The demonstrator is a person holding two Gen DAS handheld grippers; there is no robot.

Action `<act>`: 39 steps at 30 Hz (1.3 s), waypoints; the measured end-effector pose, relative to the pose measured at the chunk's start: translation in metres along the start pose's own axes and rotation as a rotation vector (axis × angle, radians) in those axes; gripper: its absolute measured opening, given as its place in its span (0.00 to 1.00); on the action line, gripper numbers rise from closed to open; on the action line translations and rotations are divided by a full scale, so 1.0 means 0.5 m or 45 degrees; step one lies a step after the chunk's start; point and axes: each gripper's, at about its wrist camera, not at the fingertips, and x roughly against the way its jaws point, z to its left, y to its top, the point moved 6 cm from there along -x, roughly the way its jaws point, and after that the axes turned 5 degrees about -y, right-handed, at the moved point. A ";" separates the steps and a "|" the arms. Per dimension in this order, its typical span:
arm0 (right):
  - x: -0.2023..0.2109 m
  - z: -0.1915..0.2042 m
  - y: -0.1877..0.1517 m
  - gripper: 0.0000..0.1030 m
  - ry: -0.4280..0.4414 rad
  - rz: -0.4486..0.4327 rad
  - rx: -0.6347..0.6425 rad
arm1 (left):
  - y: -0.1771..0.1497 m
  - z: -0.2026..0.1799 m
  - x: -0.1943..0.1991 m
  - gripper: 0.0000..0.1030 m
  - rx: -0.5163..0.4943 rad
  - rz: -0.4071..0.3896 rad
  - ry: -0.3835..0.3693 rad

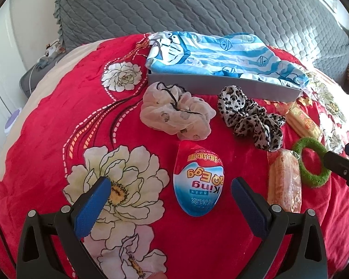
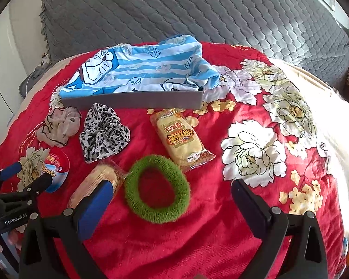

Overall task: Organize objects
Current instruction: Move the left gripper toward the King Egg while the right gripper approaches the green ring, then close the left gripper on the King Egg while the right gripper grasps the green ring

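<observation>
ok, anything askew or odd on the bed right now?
The blue striped cartoon cloth sits crumpled in the grey box and spills over its right end onto the blanket. Nothing looks damaged.

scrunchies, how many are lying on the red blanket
3: a sheer white dotted fabric scrunchie leftmost, a leopard-print fabric scrunchie beside it, and a fuzzy green ring scrunchie nearer the right gripper. The cloth-filled box could hide more.

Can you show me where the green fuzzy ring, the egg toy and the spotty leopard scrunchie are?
green fuzzy ring (image 2: 137, 200): right wrist view, left band.
egg toy (image 1: 197, 183): left wrist view, label middle.
leopard scrunchie (image 1: 249, 116): left wrist view, middle folds.
</observation>
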 end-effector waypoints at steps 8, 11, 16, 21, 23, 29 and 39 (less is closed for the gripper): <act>-0.026 0.007 -0.011 0.99 0.001 0.044 0.021 | 0.002 -0.004 -0.018 1.00 -0.006 0.013 0.005; -0.033 0.005 -0.015 0.99 0.001 0.059 0.015 | 0.002 -0.008 -0.026 1.00 -0.018 0.019 0.008; -0.045 -0.004 -0.021 0.99 -0.011 0.080 -0.003 | 0.003 -0.010 -0.033 1.00 -0.016 0.021 0.002; -0.057 -0.011 -0.028 0.95 -0.014 0.117 -0.028 | 0.000 -0.009 -0.040 1.00 -0.006 0.029 -0.003; -0.061 -0.012 -0.031 0.94 -0.023 0.122 -0.023 | -0.002 -0.007 -0.043 1.00 -0.002 0.036 -0.007; -0.069 -0.009 -0.033 0.84 -0.029 0.129 -0.012 | -0.007 -0.002 -0.056 1.00 0.017 0.056 -0.022; -0.077 -0.014 -0.039 0.59 -0.004 0.165 -0.028 | -0.012 0.003 -0.057 0.98 0.041 0.045 -0.074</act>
